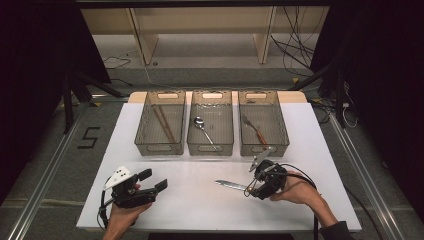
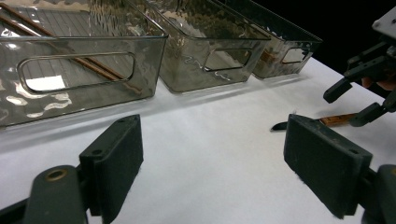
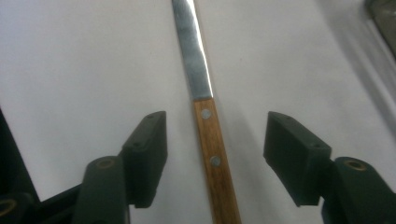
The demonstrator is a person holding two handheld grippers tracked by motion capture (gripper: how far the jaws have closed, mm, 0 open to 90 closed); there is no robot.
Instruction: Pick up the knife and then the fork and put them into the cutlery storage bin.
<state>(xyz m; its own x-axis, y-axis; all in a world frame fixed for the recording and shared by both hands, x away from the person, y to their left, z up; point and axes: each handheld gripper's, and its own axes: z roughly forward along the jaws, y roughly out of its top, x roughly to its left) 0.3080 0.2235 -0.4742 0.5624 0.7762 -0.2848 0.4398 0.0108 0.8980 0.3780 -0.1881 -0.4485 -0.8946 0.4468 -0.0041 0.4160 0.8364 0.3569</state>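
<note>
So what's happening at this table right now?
A person holds a gripper in each hand over a white table. The right gripper has its jaws open on either side of the wooden handle of a knife lying flat, not gripping it. The left gripper sits open, away from it. Behind stand three bins: chopsticks, a spoon and a fork, one kind each.

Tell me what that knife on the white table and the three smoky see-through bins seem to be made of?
The knife seems to have a bare, shiny steel blade that reflects light, and a brown wooden handle with visible grain and two metal rivets. The three bins look like tinted clear plastic: you see cutlery through their rippled, glossy walls.
</note>
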